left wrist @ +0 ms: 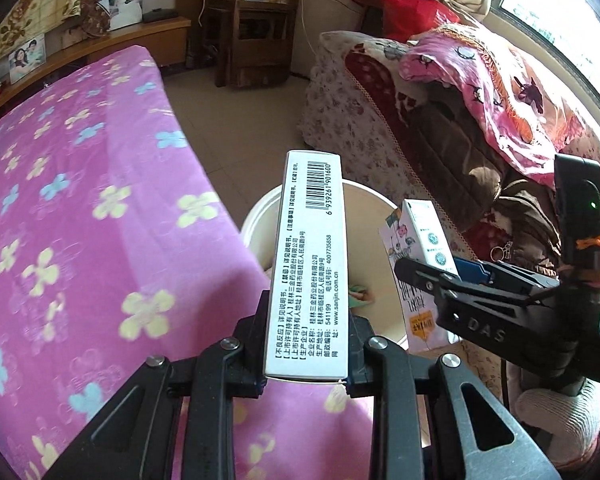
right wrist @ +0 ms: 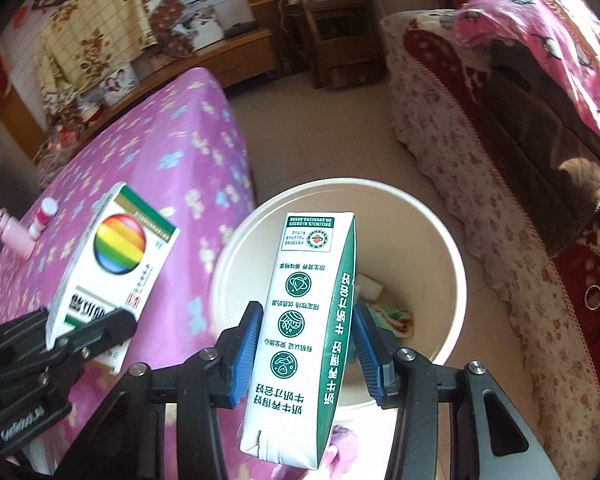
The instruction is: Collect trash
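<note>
My left gripper is shut on a white medicine box with a barcode, held above the near rim of a white bin. The same box shows its rainbow ball face in the right wrist view, with the left gripper on it. My right gripper is shut on a white and green milk carton, held over the bin. The carton and right gripper also show in the left wrist view. Crumpled trash lies in the bin.
A table with a purple flowered cloth stands left of the bin. On it are a small bottle and a pink object. A sofa with blankets is on the right. A wooden shelf stands behind on tiled floor.
</note>
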